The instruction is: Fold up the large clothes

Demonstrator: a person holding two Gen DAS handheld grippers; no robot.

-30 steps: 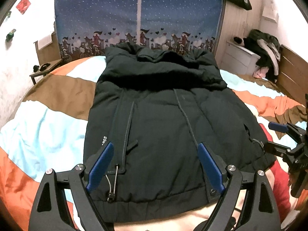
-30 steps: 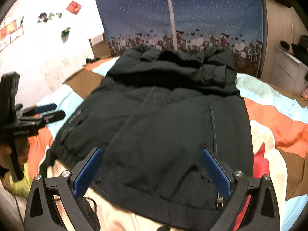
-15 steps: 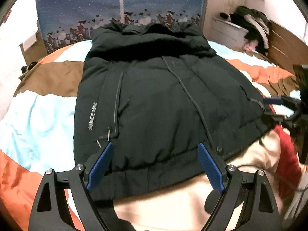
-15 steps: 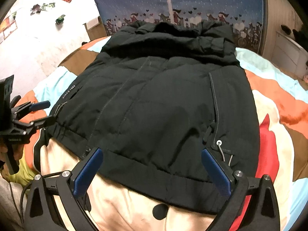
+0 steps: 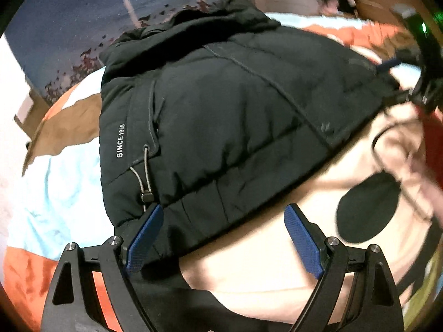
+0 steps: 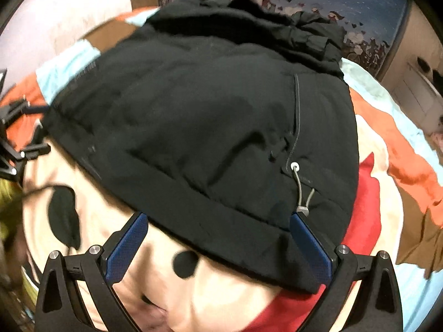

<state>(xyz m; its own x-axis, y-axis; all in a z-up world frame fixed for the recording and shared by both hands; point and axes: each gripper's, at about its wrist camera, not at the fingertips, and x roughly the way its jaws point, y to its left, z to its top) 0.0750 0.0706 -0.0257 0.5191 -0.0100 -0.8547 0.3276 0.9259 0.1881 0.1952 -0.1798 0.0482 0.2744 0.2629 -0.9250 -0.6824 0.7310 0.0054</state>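
Bed [image 5: 63, 193] spread with a patchwork cover [image 6: 393, 149] in pale blue, orange, brown, red and cream, with black oval spots on the cream at lower right of the left wrist view. Lying flat across the middle of both views, directly on that cover: a black padded jacket [image 5: 235, 116], collar end toward the top of the frame, hem toward the bottom. White "SINCE 1988" lettering and a grey drawcord at centre left in the left wrist view.

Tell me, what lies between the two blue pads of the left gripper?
In the left wrist view, the open left gripper frames the bottom hem of the puffy black jacket and some cream-coloured bedcover.
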